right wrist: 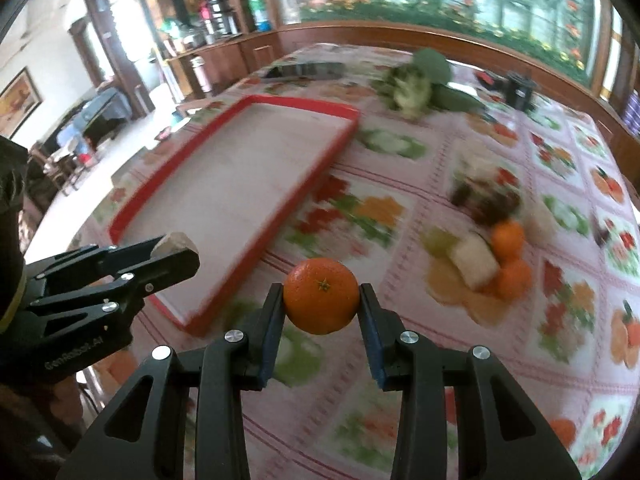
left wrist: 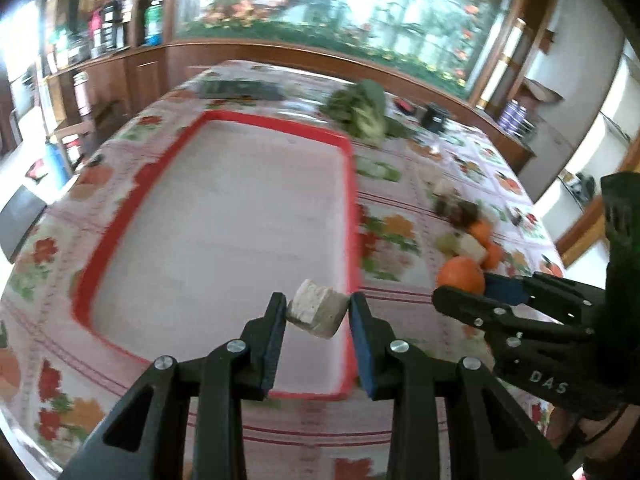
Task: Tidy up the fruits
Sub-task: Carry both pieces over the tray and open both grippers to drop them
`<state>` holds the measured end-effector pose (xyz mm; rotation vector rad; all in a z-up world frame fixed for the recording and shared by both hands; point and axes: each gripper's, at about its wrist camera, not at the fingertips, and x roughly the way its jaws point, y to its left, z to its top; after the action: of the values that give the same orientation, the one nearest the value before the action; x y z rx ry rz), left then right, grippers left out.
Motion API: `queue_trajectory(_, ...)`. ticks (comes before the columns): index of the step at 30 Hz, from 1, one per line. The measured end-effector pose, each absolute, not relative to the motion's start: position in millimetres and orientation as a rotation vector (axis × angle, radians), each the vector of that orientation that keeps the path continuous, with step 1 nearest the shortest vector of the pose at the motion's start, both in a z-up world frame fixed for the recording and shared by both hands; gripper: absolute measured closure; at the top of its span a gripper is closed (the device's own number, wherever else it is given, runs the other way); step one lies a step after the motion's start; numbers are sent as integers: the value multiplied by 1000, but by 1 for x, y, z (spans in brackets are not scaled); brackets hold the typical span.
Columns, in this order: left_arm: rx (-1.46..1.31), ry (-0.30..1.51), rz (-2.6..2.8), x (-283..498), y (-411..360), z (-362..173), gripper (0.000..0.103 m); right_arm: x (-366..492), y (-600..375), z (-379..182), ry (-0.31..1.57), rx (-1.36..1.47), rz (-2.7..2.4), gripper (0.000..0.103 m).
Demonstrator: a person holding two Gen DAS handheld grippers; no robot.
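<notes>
Left gripper point(left wrist: 318, 312) clamped on a pale, whitish chunk point(left wrist: 317, 313), squarish and rough-faced, kind of fruit not told from the view; pads pressing both sides, chunk held clear above the near right corner of the red-rimmed tray point(left wrist: 140, 216). Tray bed white and bare, lying on the floral tablecloth point(left wrist: 400, 240).

Right gripper point(right wrist: 322, 300) clenched around a mandarin point(right wrist: 322, 295), stem scar facing the lens, held off the cloth just beside the tray's near corner, at about 4 o'clock from the tray's middle. Seen from the left wrist view as an orange ball at 3 o'clock, pinched in the other tool's tips.

Heap of remaining fruit point(right wrist: 488, 240) at 2 o'clock from the held mandarin, well apart from the tray: two more mandarins point(right wrist: 508, 238) touching a pale block point(right wrist: 476, 260), a greenish piece at its left, dark reddish items behind, blurred too much to name.

Leafy green vegetable point(right wrist: 416, 76) at 12 o'clock past the tray's far right corner. Dark flat object point(right wrist: 308, 70) at 11 o'clock along the far table edge, a small black box point(right wrist: 520, 90) at 1 o'clock. A gloved hand point(right wrist: 12, 208) at 9 o'clock behind the left tool.
</notes>
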<state>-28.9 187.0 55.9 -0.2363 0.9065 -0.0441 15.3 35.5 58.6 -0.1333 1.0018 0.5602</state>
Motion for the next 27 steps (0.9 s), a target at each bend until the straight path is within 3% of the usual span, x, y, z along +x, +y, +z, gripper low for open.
queue_trajectory(13, -289, 942, 114, -23, 257, 32, 68, 27, 132, 34, 1069, -212, 727, 67)
queue_trajectory(27, -275, 982, 164, -17, 272, 17, 68, 18, 146, 18, 1119, -250, 732, 67)
